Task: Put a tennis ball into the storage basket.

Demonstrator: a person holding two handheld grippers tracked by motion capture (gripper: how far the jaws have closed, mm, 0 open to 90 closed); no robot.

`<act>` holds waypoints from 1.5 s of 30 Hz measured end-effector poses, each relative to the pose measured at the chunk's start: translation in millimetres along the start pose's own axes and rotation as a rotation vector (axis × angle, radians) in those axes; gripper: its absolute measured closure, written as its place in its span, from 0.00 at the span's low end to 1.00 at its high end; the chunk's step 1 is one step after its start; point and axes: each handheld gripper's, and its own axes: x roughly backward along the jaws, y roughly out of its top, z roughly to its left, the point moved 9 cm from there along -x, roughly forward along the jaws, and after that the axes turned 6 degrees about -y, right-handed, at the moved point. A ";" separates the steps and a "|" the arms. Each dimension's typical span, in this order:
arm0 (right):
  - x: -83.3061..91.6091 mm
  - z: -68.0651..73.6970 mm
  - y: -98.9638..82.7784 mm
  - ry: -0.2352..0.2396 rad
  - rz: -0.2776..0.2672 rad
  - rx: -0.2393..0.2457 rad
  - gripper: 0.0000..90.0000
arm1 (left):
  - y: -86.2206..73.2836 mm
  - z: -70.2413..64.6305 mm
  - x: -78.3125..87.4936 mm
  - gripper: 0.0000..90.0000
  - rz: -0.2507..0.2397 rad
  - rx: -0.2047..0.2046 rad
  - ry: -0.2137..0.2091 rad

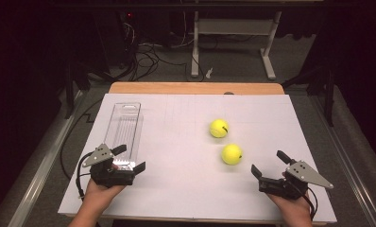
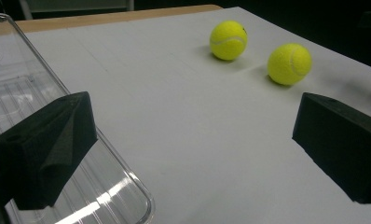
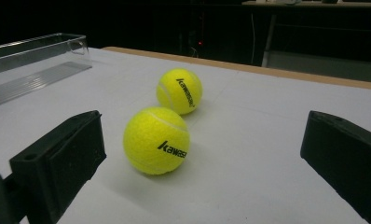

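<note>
Yellow tennis balls sat loose on the worktop; left claw and right claw both gaped apart, empty.

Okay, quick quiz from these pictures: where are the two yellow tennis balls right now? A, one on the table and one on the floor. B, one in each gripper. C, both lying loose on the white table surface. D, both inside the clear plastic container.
C: both tennis balls, the farther one and the nearer one, rest on the white table surface, apart from the clear container and from both open grippers.
</note>
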 end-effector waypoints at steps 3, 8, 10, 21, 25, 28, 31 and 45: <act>0.7 -0.7 0.0 0.000 -0.008 0.010 0.00 | 0.2 -1.0 -0.5 0.01 0.000 0.003 -0.003; 1.7 -1.6 -0.7 -0.005 -0.006 0.012 0.00 | -0.8 -1.6 -1.5 0.01 0.005 -0.001 -0.004; 2.1 -2.2 -0.4 -0.010 -0.008 0.014 0.00 | -1.0 -1.6 -1.4 0.01 0.007 0.001 -0.004; 0.7 -2.0 -2.2 -0.011 -0.002 0.015 0.00 | 0.9 -1.6 -0.5 0.00 -0.003 0.006 -0.005; 0.6 -2.2 -2.5 -0.010 -0.001 0.017 0.00 | 2.3 -1.4 -0.2 0.00 -0.010 0.009 -0.005; 0.7 -2.5 -2.7 -0.010 0.000 0.017 0.00 | 2.5 -2.4 0.1 0.00 -0.013 0.006 -0.008; 0.5 -2.4 -3.1 -0.010 0.003 0.019 0.00 | 2.3 -3.6 0.1 0.00 -0.011 -0.003 -0.008; -0.9 -1.6 -4.5 -0.002 0.011 0.023 0.00 | -10.8 -15.7 -3.1 0.01 0.056 -0.049 -0.028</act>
